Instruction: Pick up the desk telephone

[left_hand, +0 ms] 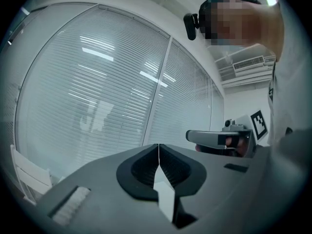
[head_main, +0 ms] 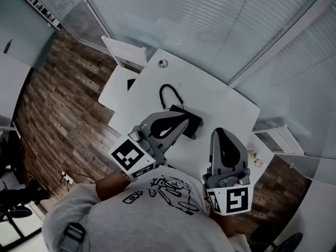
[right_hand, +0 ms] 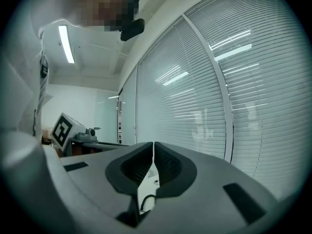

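Note:
The black desk telephone (head_main: 192, 123) lies on the white desk (head_main: 220, 101), and its black cord (head_main: 169, 90) loops toward the desk's far side. My left gripper (head_main: 185, 118) is held level over the phone's near part and hides much of it, with its jaws shut and empty. In the left gripper view the left gripper (left_hand: 158, 147) has its pads pressed together. My right gripper (head_main: 221, 134) hovers to the right of the phone, apart from it, and is also shut on nothing. The right gripper (right_hand: 153, 147) shows closed pads in its own view, with a bit of desk and cord below.
A white chair (head_main: 126, 51) stands at the desk's far left, beside a lower white surface (head_main: 116, 88). A round cable grommet (head_main: 163, 63) sits near the far corner. Blinds cover the windows beyond. A white shelf (head_main: 281, 138) and small items (head_main: 255, 159) are at the right. The floor is wooden.

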The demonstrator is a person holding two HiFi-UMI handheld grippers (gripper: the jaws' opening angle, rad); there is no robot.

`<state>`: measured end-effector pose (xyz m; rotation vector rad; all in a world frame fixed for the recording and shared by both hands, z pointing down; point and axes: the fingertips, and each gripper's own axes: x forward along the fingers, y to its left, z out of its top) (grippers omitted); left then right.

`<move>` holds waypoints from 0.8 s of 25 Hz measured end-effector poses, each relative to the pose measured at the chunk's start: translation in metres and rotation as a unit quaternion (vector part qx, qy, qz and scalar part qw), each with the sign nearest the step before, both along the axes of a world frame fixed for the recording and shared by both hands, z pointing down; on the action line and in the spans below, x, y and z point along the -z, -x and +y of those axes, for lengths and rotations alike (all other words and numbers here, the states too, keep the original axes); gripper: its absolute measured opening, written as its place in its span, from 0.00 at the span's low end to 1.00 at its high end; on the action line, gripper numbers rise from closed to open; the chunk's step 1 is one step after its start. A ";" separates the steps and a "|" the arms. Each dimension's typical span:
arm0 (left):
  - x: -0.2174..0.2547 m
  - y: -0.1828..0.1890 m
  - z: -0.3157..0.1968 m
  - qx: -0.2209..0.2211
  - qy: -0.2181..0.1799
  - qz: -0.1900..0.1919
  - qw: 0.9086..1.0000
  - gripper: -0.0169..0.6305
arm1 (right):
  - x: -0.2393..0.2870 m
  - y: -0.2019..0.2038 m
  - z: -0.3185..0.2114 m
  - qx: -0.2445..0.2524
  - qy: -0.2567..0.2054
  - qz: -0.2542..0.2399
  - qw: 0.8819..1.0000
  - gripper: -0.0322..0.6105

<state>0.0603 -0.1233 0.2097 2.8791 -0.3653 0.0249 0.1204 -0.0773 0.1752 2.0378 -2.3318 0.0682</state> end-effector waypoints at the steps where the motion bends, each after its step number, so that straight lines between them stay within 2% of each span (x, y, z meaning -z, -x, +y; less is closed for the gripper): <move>1: 0.000 0.001 -0.003 -0.003 0.000 0.000 1.000 0.04 | 0.000 0.000 -0.002 -0.004 0.001 -0.001 1.000 0.06; 10: -0.014 0.009 -0.015 -0.022 0.001 -0.010 1.000 0.04 | -0.018 -0.001 -0.009 -0.032 0.024 -0.006 0.999 0.06; 20: -0.076 0.019 -0.024 -0.027 0.035 -0.055 0.998 0.05 | -0.082 0.005 -0.007 -0.030 0.087 -0.032 0.995 0.07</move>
